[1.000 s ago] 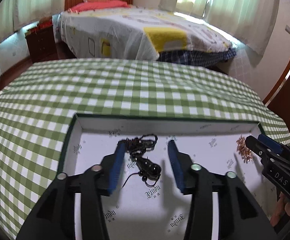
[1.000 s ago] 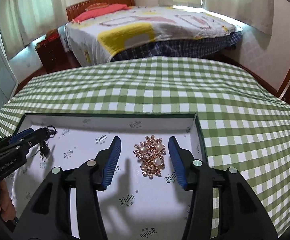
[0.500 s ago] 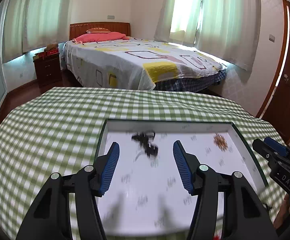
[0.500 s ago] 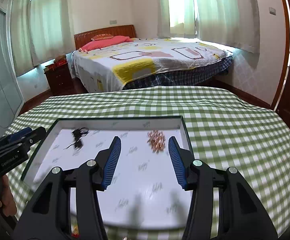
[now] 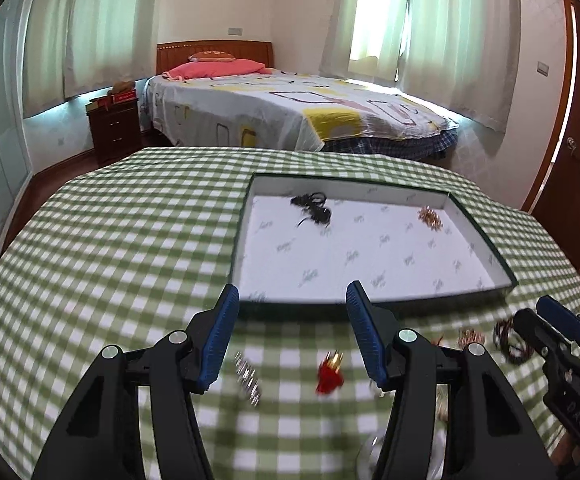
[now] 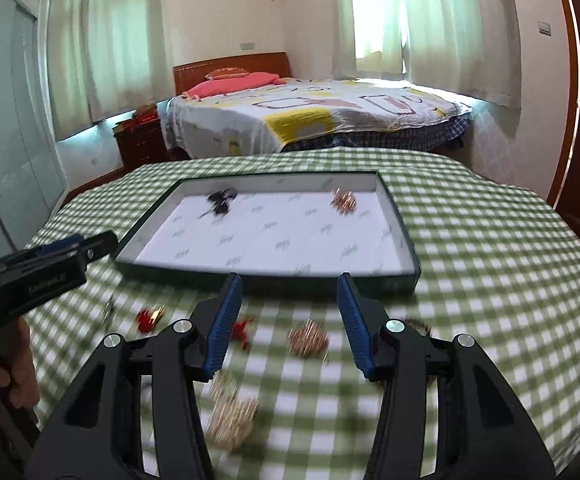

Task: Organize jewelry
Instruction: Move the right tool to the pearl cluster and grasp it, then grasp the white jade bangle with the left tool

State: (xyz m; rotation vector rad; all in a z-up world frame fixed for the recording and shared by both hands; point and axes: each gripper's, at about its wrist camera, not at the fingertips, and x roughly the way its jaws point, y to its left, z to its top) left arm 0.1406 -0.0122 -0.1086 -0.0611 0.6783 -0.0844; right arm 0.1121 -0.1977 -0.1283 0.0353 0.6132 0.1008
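Green-checked tablecloth [image 5: 121, 240] is covering the table; white-lined tray [image 5: 484, 294] is sitting toward the far right of it. Left gripper [image 5: 290, 334] is hovering just short of the tray's near edge, fingers pointing at it, jaws spread wide, nothing between them. A silver piece [image 5: 247, 378] is lying on the cloth below its left finger, and a red and gold piece [image 5: 331, 370] is lying between the fingers; both are blurred, type unclear.

Inside the tray, black necklace [image 5: 312, 210] is lying near the far-left corner and the rose-gold brooch [image 5: 430, 217] near the far-right corner, well apart.

Right gripper [image 6: 287, 320] is hovering over the cloth at the tray's near edge, level with the left one, jaws also wide apart and empty. A rose-gold cluster [image 6: 308, 338] is lying on the cloth between its fingers. Red bits [image 6: 147, 317] are sitting to the left near the tray's near-left corner, a pale gold tangle [image 6: 231, 420] closer to the camera. Everything on the near cloth is motion-smeared, so I cannot tell individual pieces. A dark beaded piece [image 5: 508, 338] is lying partly hidden behind the right gripper's tip in the left wrist view. The person's left hand [image 6: 19, 376] is cut off at the frame edge.
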